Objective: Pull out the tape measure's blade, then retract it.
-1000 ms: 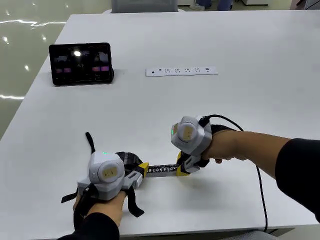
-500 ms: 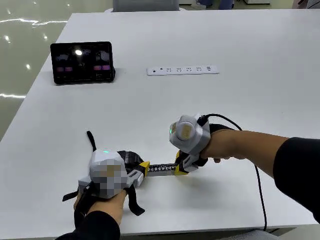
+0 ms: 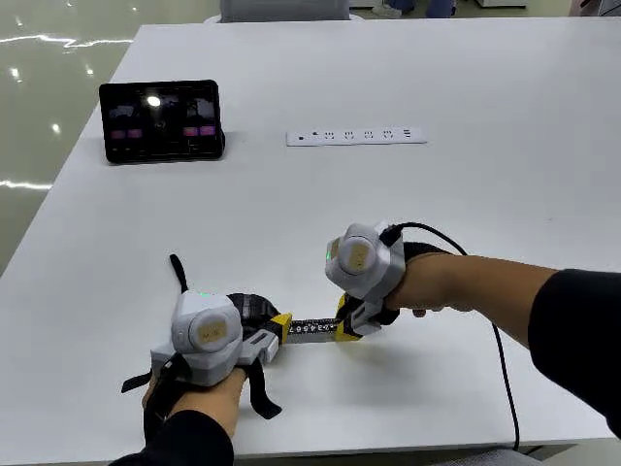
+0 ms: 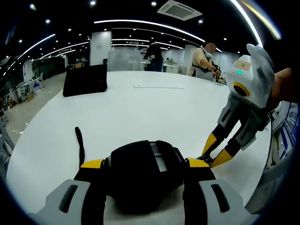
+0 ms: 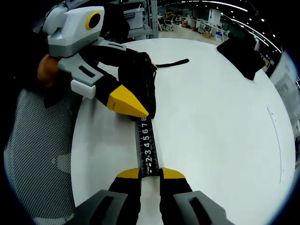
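- Clamping the tape measure (image 4: pixel 140 180) by its black case, the left gripper (image 3: pixel 264 335) holds it low on the white table (image 3: pixel 437 194), near the edge closest to the person. Its yellow-tipped jaws sit on either side of the case, closed against it.
- The right gripper (image 5: pixel 150 174) is pinched shut on the free end of the blade (image 5: pixel 146 140), with its two tips meeting over the strip, near the case's mouth.
- A short run of blade is out, stretched straight between the two grippers with the printed scale facing up. I cannot tell whether it rests on the table or hangs just above it.
- Progress, as I judge it: the blade is out of the case, but only a little. Either the pull is young or the return is nearly complete, and one moment cannot settle which. Either way the blade is not fully home, so the job is unfinished.
- At the least, the hook end has to reach the case mouth, under control rather than snapping back.
- The black strap (image 3: pixel 178 274) on the case trails on the table beside the left gripper. A tablet (image 3: pixel 162 120) and a power strip (image 3: pixel 356 137) lie well apart on the far side, out of the way.
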